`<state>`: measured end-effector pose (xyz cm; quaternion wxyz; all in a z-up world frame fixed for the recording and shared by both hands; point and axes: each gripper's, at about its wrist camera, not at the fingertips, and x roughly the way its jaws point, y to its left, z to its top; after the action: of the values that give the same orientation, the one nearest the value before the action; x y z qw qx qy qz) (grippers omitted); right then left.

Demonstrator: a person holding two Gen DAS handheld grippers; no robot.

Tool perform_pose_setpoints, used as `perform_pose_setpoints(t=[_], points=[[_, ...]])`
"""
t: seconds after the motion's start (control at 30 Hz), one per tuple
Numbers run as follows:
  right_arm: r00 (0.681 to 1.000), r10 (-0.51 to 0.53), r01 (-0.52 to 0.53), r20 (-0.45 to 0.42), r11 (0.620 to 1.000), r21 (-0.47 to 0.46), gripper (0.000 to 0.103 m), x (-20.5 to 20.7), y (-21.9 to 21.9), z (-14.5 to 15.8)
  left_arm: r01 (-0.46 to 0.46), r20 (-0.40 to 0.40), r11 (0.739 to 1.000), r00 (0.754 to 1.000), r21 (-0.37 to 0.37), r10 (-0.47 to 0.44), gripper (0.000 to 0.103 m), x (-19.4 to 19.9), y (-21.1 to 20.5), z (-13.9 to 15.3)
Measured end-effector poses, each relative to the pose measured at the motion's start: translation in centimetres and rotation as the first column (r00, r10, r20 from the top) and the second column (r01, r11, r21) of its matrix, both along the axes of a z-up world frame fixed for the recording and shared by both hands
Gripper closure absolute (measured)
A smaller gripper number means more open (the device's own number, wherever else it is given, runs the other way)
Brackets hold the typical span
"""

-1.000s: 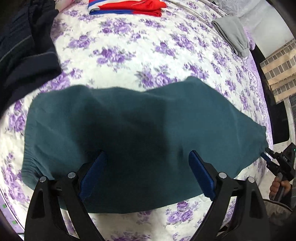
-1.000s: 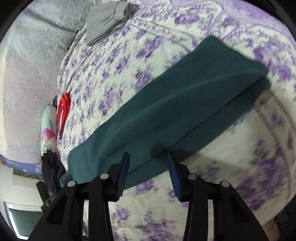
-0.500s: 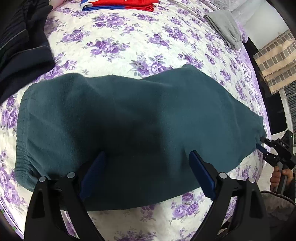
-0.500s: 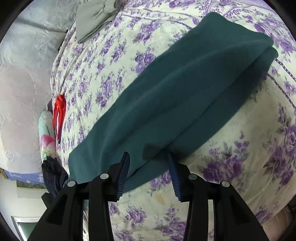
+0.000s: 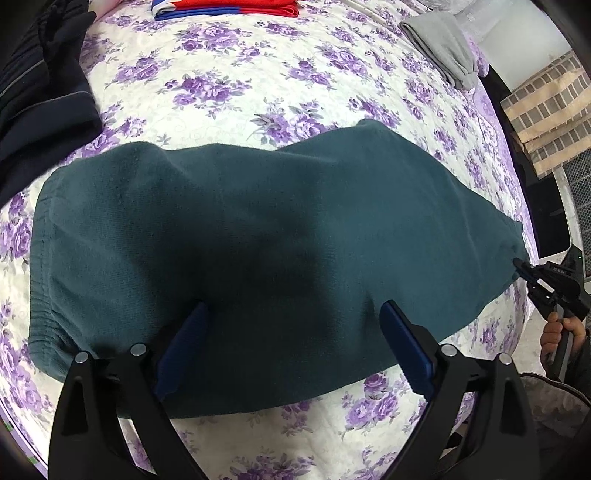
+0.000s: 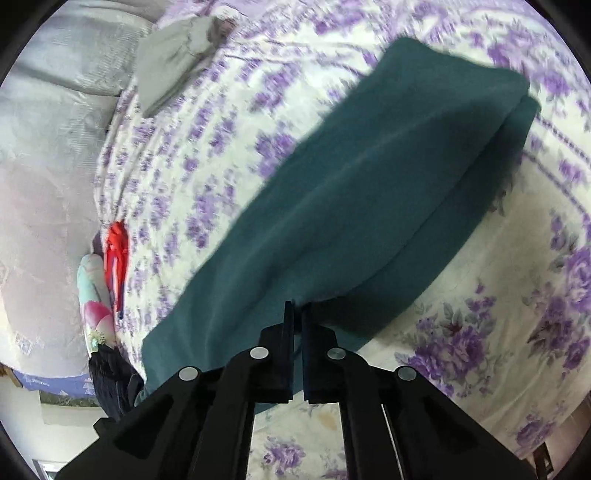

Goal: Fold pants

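Dark teal pants (image 5: 258, 240) lie flat across the floral bed, folded lengthwise, waistband at the left. My left gripper (image 5: 291, 343) is open, its blue-padded fingers spread wide just above the near edge of the pants, empty. My right gripper (image 6: 297, 314) is shut on the hem end of the pants (image 6: 369, 192), pinching the cloth edge; it also shows at the far right of the left wrist view (image 5: 524, 269), held by a hand.
The bed has a white quilt with purple flowers (image 5: 258, 85). A dark garment (image 5: 33, 92) lies at the left, a red and blue folded garment (image 5: 225, 7) at the far edge, a grey folded garment (image 5: 443, 51) at the far right.
My right gripper has closed on the hem end of the pants. My left gripper has stayed open and drifted slightly over the pants.
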<state>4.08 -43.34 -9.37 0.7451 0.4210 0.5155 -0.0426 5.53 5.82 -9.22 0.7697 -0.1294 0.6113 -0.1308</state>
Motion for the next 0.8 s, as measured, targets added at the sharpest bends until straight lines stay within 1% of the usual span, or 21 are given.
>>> perform_pose_setpoints(t=[0.1, 0.17, 0.23, 0.37, 0.4, 0.43, 0.5, 0.6, 0.67, 0.73, 0.8], points=[[0.999, 0.027, -0.027, 0.022, 1.000, -0.006, 0.100, -0.6, -0.1, 1.9, 0.001, 0.001, 1.000, 1.000, -0.003, -0.001, 0.012, 0.0, 0.2, 0.0], [0.999, 0.049, -0.049, 0.003, 0.999, -0.008, 0.100, -1.2, -0.4, 2.3, 0.002, 0.002, 1.000, 1.000, -0.008, -0.002, 0.012, -0.1, 0.3, 0.0], [0.999, 0.052, -0.053, -0.015, 0.999, -0.008, 0.100, -1.5, -0.6, 1.9, 0.004, 0.003, 1.000, 1.000, -0.011, -0.004, 0.012, -0.2, 0.4, 0.0], [0.998, 0.039, -0.039, -0.051, 0.999, 0.003, 0.100, -1.8, -0.7, -0.2, 0.015, 0.001, 1.000, 1.000, 0.002, -0.015, 0.012, -0.2, 0.3, -0.1], [0.998, 0.043, -0.043, -0.055, 0.999, 0.000, 0.099, -1.7, -0.6, -0.6, 0.019, 0.000, 1.000, 1.000, 0.008, -0.019, 0.012, -0.2, 0.3, 0.0], [0.997, 0.043, -0.043, -0.064, 0.999, 0.009, 0.096, -1.7, -0.7, -1.1, 0.022, -0.002, 1.000, 1.000, 0.014, -0.022, 0.012, -0.2, 0.2, 0.0], [0.998, 0.026, -0.025, -0.064, 0.999, 0.023, 0.095, -2.0, -1.3, -1.3, 0.027, -0.005, 0.999, 1.000, 0.021, -0.026, 0.012, -0.3, 0.2, 0.1], [0.999, -0.011, 0.011, -0.033, 1.000, 0.002, 0.093, -2.6, -2.8, -0.4, 0.020, -0.008, 1.000, 1.000, 0.016, -0.019, 0.012, -0.3, 0.5, 0.2], [0.998, -0.062, 0.062, -0.009, 0.998, -0.017, 0.093, -2.9, -4.3, 0.1, 0.008, -0.012, 1.000, 1.000, 0.006, -0.008, 0.012, -0.3, 0.8, 0.3], [0.995, -0.095, 0.095, -0.004, 0.995, -0.040, 0.093, -2.7, -5.4, 0.0, -0.004, -0.015, 1.000, 1.000, 0.000, 0.004, 0.012, -0.2, 0.9, 0.3], [0.994, -0.110, 0.110, -0.002, 0.993, -0.042, 0.093, -2.2, -6.2, -0.3, -0.009, -0.020, 1.000, 1.000, 0.000, 0.009, 0.012, -0.2, 0.9, 0.2]])
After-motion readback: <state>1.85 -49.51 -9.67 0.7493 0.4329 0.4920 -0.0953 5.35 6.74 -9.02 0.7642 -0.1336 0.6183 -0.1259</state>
